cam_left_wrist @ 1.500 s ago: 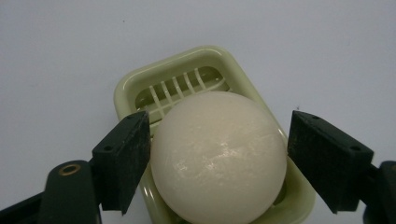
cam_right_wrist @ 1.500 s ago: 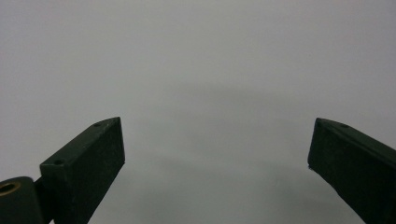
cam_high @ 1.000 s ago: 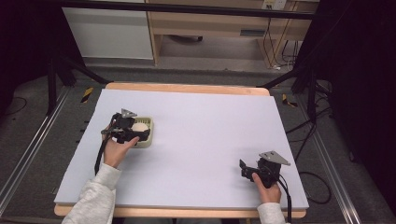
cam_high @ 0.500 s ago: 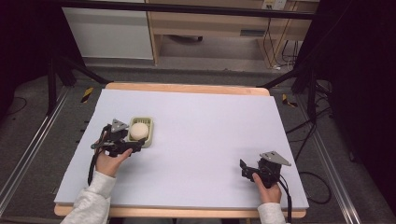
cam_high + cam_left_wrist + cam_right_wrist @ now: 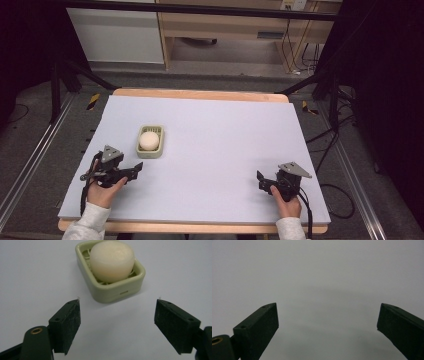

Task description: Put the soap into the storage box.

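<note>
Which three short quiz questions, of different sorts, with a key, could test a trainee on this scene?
1. True or false: the soap lies in the dish.
2. The left gripper is: A open, B shut on the soap, C shut on the dish.
3. Which gripper is nearer to the dish?

Key:
1. True.
2. A; its jaws stand apart, short of the dish.
3. The left; the right gripper is far across the table.

Soap dish (image 5: 150,142) with soap (image 5: 149,140) sole obstacle on surface (image 5: 220,135), just ahead of left gripper (image 5: 135,170). Bare surface ahead of right gripper (image 5: 260,181).
</note>
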Demonstrator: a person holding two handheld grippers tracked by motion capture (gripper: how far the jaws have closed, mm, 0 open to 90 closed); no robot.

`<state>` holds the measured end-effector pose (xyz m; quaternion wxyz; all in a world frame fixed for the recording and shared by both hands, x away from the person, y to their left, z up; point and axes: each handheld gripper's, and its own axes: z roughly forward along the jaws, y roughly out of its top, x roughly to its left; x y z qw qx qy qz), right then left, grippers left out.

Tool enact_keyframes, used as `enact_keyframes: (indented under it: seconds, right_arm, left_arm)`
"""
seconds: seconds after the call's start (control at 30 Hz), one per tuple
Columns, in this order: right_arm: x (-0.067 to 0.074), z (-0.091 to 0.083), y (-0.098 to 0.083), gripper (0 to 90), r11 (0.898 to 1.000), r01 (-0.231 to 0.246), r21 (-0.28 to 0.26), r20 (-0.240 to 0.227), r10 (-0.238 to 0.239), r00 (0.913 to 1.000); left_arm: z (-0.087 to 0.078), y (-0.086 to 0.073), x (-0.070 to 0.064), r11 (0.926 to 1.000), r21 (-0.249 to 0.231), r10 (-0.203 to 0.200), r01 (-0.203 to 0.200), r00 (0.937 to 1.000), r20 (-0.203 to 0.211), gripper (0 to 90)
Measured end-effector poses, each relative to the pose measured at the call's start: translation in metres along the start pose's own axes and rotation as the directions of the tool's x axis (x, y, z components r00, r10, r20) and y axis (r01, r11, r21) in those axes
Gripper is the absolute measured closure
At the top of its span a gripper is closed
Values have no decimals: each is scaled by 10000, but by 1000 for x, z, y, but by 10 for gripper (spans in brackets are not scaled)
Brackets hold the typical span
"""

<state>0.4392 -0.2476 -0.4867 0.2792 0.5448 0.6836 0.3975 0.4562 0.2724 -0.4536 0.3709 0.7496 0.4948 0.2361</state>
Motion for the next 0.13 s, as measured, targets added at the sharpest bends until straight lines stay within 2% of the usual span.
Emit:
enact_keyframes:
  seconds: [0.13]
  right_arm:
    - [0,0,0,41,10000,-22,41,-25,22,10000]
  left_arm:
    - [-3,-7,3,9998,191,-28,30,9999,-110,208]
